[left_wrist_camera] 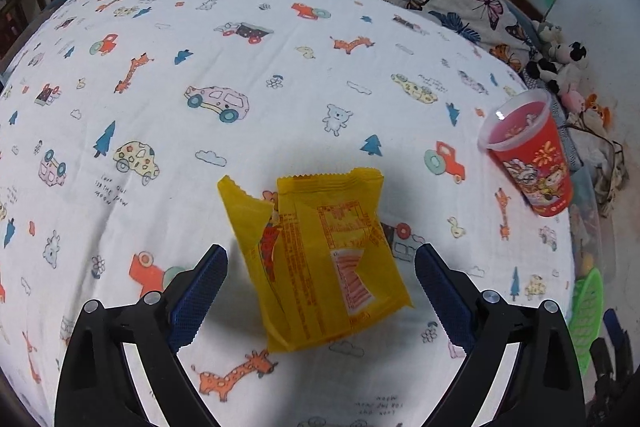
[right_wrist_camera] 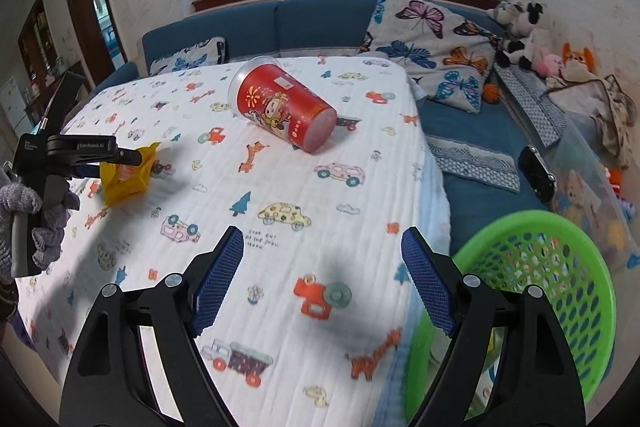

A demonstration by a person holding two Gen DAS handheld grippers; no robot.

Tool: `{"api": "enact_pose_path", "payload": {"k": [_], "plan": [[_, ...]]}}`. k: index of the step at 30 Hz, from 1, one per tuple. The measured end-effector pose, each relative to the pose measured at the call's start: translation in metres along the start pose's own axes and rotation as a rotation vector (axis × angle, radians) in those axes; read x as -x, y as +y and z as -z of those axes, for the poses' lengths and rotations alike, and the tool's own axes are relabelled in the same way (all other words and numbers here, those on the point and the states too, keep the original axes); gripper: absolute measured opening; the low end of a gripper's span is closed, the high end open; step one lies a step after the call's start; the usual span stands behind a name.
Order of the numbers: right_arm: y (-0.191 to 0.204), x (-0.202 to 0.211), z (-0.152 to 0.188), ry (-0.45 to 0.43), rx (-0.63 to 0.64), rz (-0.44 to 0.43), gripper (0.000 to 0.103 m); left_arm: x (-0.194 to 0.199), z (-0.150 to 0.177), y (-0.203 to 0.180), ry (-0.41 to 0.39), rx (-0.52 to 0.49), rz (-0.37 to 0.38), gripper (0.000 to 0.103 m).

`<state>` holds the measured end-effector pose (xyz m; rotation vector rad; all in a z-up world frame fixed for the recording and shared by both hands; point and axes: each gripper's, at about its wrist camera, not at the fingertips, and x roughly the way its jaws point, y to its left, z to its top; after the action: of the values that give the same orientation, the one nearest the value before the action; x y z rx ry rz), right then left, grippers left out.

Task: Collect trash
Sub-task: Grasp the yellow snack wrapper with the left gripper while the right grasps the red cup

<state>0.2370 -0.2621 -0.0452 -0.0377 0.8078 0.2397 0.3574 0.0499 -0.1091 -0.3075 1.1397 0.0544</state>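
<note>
A torn yellow snack wrapper (left_wrist_camera: 320, 251) lies on the cartoon-print tablecloth (left_wrist_camera: 240, 67), right between the fingers of my left gripper (left_wrist_camera: 322, 249). The jaws stand wide open and neither pad touches the wrapper. In the right wrist view the same wrapper (right_wrist_camera: 124, 179) shows at far left under one of the left gripper's fingers (right_wrist_camera: 120, 155). A red printed plastic cup (right_wrist_camera: 284, 107) lies on its side mid-table, also seen as the cup (left_wrist_camera: 528, 159) at the right. My right gripper (right_wrist_camera: 322, 230) hovers open and empty over the table's near right corner.
A green mesh basket (right_wrist_camera: 560, 267) stands just off the table's right edge, beside the right gripper. A blue sofa (right_wrist_camera: 460, 131) with butterfly cushions and plush toys runs behind and to the right. A gloved hand (right_wrist_camera: 24, 203) holds the left gripper.
</note>
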Motion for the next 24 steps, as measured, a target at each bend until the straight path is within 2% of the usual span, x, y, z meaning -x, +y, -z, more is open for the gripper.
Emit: {"api": "enact_pose_path", "payload": {"k": [12,24], "plan": [[0.001,-0.044,-0.047,0.046,0.082,-0.042,0.083,-0.013,-0.004,-0.002,0.025,0.004,-0.009,0.091],[0.024,-0.106,-0.101,0.120,0.296,-0.107,0.086,-0.015,-0.004,-0.007,0.036,-0.031,-0.018,0.088]]}}
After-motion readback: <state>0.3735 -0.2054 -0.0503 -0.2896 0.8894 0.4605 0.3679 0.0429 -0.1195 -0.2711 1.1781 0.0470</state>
